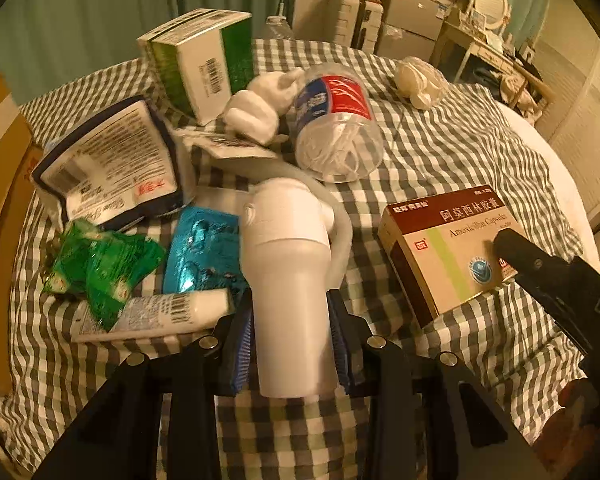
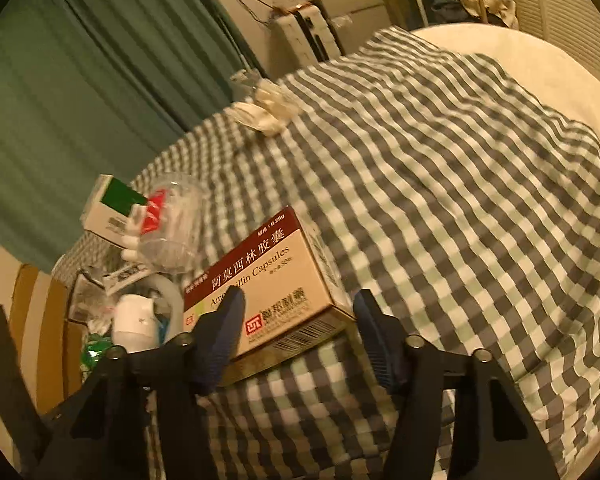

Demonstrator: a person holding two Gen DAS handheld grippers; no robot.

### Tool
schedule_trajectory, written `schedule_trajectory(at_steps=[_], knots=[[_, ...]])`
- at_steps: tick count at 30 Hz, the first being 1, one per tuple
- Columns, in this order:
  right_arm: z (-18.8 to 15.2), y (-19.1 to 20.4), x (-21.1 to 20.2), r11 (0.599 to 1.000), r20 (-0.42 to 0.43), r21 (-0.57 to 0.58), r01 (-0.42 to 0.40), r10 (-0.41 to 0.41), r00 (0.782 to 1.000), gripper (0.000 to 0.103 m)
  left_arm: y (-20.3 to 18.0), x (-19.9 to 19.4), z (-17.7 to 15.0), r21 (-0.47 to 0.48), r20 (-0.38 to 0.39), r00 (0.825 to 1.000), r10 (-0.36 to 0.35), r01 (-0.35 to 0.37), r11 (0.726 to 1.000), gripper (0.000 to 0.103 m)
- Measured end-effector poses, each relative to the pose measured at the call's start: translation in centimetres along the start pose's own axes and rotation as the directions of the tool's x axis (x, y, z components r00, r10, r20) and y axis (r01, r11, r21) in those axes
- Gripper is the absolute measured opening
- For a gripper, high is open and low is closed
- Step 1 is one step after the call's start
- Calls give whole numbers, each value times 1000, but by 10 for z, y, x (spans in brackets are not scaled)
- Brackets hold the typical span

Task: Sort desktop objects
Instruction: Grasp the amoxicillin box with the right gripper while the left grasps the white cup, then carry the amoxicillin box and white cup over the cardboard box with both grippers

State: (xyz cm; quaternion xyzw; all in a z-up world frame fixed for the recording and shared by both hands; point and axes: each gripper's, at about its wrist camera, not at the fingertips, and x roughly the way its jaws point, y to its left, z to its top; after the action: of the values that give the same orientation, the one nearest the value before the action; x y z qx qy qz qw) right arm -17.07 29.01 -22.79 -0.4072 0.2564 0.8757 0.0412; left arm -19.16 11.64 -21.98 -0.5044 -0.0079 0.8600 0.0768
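The left gripper [image 1: 292, 344] jaws clamp the white bottle [image 1: 288, 272] to lift it from the clutter; at three o'clock, the right gripper [image 2: 296, 336] jaws straddle the capsule box [image 2: 268, 280], not yet pinching.

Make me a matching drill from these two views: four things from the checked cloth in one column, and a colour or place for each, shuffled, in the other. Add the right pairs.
Things
1. white plastic bottle
2. capsule box
3. clear tub of floss picks
4. crumpled packet

Descriptions
A. green and shiny, at the left edge of the pile
B. lying on its side with a red and blue label
C. between the blue pads of the left gripper
D. maroon and beige, with the right gripper around its near corner

Pairs: 1-C, 2-D, 3-B, 4-A
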Motion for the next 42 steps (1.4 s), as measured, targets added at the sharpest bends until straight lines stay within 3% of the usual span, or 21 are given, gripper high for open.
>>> schedule_trajectory(at_steps=[5,8,14,16,19,22,28,32,34,38,40,42], knots=[[3,9,-13,998,70,-43,-37,40,997,42,4,-5,-2,-12,7,1000,-10,10,1000,33],[4,20,-21,992,108,-86,-95,104,989,39,10,-6,-3,-22,4,1000,-13,13,1000,33],[-2,40,-6,987,49,-112,-118,124,991,41,17,-2,-6,-55,-3,1000,2,-2,998,33],[-4,39,-1,987,30,-87,-136,139,990,42,20,-1,-6,-68,-5,1000,2,-3,998,33],[-4,22,8,975,-4,53,-215,216,976,43,23,-1,-5,-69,0,1000,3,-3,998,33],[-7,10,25,975,-81,137,-176,188,979,47,25,-1,-6,-76,3,1000,2,-2,997,33],[-13,-11,38,915,-106,297,-274,317,942,47,23,2,-8,-65,-5,1000,12,-12,998,33],[-9,-3,25,895,-44,273,-353,378,925,38,26,3,-7,-72,-6,1000,6,-7,997,33],[-7,13,16,878,-6,219,-426,438,899,38,25,2,-8,-67,-4,1000,10,-10,998,33],[-12,46,18,927,-43,88,-364,368,929,38,25,1,-10,-65,1,1000,14,-14,998,33],[-16,57,21,947,-58,30,-319,321,945,29,26,-1,-11,-61,7,1000,10,-10,998,33],[-16,62,17,953,-38,-11,-303,303,952,29,26,-5,-11,-47,20,1000,-1,2,999,33]])
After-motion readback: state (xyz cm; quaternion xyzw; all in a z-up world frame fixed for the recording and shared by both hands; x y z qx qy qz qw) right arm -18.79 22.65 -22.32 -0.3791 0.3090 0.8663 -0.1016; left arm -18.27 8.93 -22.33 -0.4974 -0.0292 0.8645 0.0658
